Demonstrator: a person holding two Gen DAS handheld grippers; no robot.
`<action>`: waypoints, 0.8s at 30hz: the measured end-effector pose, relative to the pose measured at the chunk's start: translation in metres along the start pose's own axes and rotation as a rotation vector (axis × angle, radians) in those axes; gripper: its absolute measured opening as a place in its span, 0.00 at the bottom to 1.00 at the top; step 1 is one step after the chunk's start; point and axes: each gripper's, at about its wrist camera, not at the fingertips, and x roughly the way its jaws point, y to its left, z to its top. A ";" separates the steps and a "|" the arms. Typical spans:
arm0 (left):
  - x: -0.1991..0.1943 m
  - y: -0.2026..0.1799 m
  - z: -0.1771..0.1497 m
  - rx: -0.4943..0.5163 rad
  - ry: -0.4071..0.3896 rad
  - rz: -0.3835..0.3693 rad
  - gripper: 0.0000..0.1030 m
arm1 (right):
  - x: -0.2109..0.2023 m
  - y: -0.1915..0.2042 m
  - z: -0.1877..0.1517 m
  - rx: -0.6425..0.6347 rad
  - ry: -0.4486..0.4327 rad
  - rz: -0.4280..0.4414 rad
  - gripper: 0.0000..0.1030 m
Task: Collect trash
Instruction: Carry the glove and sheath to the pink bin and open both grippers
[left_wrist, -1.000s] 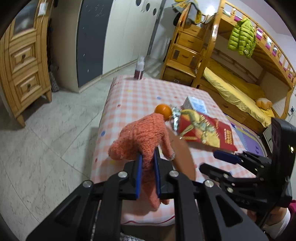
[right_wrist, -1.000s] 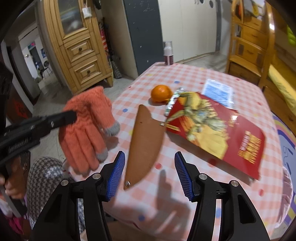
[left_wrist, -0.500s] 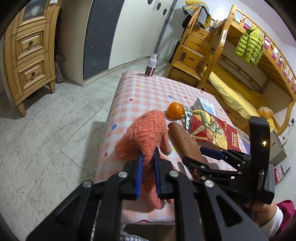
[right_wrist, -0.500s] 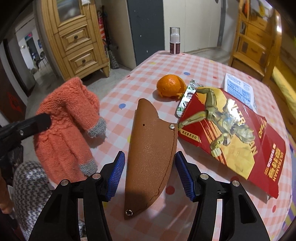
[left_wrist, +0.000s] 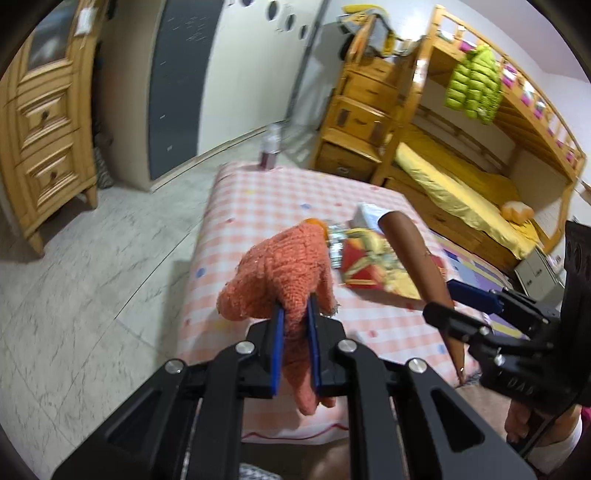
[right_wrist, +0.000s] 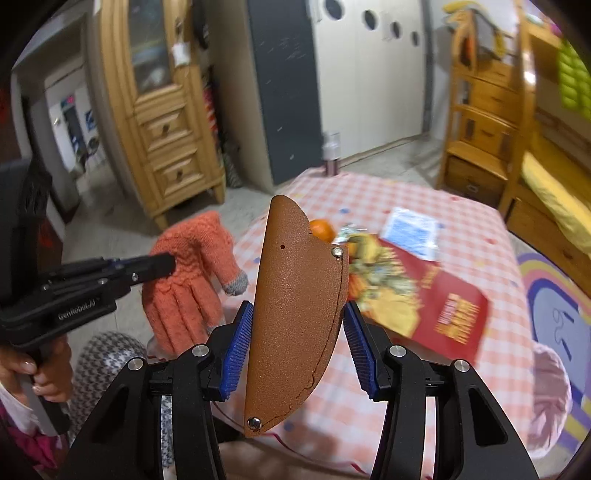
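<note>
Right claw (right_wrist: 297, 345) closing on brown sheath (right_wrist: 295, 306) above table (right_wrist: 424, 373).

Light: even, indoor, soft shadows
Blur: motion smear on table (right_wrist: 424, 192) and cupboards (left_wrist: 44, 122)
Edges: fisheye bending, black corners

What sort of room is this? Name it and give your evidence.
Most likely a child's bedroom. A wooden bunk bed with yellow bedding stands at the right, drawer steps climb to its top bunk, and a wardrobe lines the far wall.
</note>
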 end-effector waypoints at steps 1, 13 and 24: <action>-0.001 -0.006 0.001 0.014 -0.002 -0.009 0.10 | -0.008 -0.008 -0.001 0.021 -0.010 -0.010 0.49; 0.020 -0.156 0.017 0.309 0.002 -0.202 0.10 | -0.081 -0.110 -0.039 0.240 -0.114 -0.204 0.49; 0.093 -0.296 0.011 0.517 0.082 -0.400 0.10 | -0.134 -0.219 -0.105 0.481 -0.130 -0.457 0.49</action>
